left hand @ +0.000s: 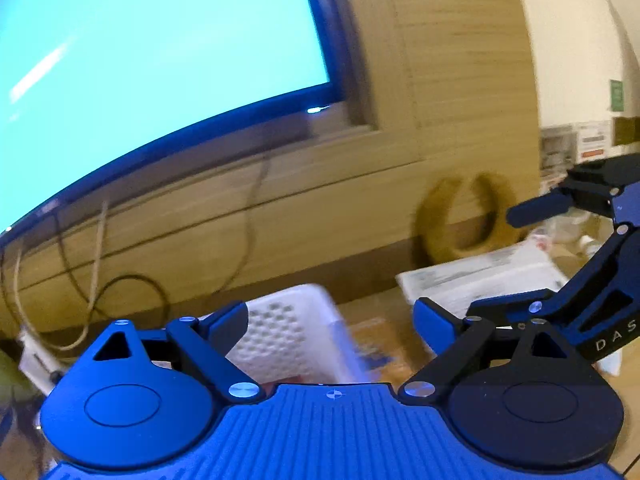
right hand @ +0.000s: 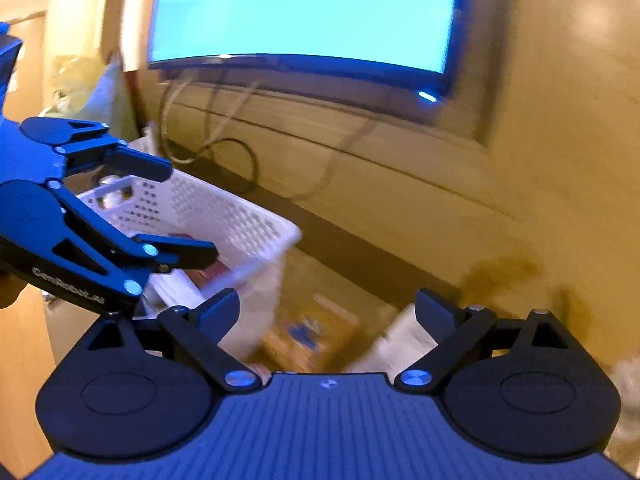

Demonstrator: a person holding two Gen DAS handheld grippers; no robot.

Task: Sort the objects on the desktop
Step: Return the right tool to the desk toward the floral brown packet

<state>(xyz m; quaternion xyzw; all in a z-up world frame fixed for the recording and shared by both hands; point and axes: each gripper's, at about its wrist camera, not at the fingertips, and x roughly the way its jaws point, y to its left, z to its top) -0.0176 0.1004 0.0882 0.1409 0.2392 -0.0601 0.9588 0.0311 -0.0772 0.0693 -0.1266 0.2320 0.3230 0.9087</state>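
Observation:
My left gripper (left hand: 330,324) is open with nothing between its fingers, above the near corner of a white perforated basket (left hand: 288,332). Beside the basket an orange-brown booklet (left hand: 380,344) lies flat on the desk, blurred. My right gripper (right hand: 328,316) is also open and holds nothing, with the booklet (right hand: 312,336) below it. In the right wrist view the left gripper (right hand: 184,212) hovers over the basket (right hand: 224,216), which holds a reddish item and white items. The right gripper (left hand: 496,262) shows at the right edge of the left wrist view, over white printed papers (left hand: 480,276).
A lit monitor (left hand: 160,60) hangs on the wooden wall behind the desk, with cables (right hand: 232,160) looping below it. A brown ring-shaped object (left hand: 464,216) leans against the wall. The papers (right hand: 400,340) lie right of the booklet. Clutter sits at the far right.

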